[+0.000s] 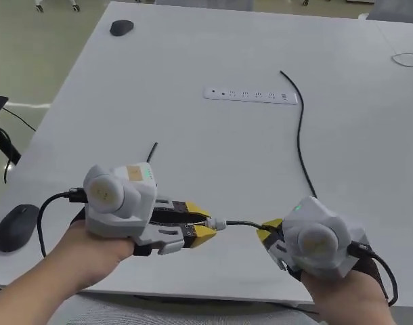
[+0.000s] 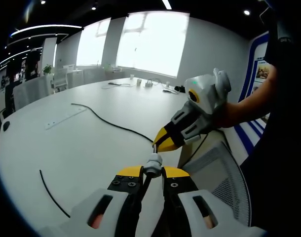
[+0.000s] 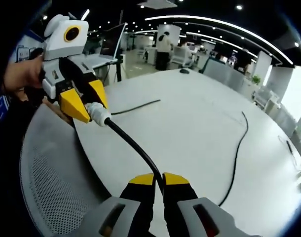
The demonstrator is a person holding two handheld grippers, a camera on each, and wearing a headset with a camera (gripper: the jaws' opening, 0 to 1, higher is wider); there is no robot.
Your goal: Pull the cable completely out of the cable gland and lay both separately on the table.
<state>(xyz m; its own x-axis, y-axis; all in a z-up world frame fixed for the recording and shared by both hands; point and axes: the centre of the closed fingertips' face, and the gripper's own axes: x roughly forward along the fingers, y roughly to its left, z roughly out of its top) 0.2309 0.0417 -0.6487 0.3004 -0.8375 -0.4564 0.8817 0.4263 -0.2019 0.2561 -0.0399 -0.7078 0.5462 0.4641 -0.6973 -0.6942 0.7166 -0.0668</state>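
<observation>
**A:** Where are the two parts now?

**B:** Both are in the air over the near edge of the table [image 1: 193, 54]. The left gripper [image 1: 200, 227] is clamped on the cable gland [image 1: 218, 223], which sits right at its yellow tips. The right gripper [image 1: 269, 233] is closed on the black cable [image 1: 244, 223], a little way along from the gland. A short span of cable bridges the two.

**A:** So the cable is not yet out?

**B:** No. In the right gripper view it runs straight into the gland's mouth. How much of it lies inside is hidden.

**A:** How will the cable handle?

**B:** It looks light and fairly springy, since that span holds a gentle arc and does not sag. The jacket is smooth, so it may slip through the pads if the gland's seal grips hard. A hold closer to the gland would probably keep the pull in line and stop the cable from bowing.

**A:** And the gland?

**B:** It is a small, pale, rigid plastic piece, and round, so it could twist or pop out of the jaws. Gripping its body rather than its tip seems the safer hold.

**A:** Is there room to set them down?

**B:** Yes, the bare stretch of table ahead of the grippers, short of the power strip [image 1: 250, 95].
</observation>
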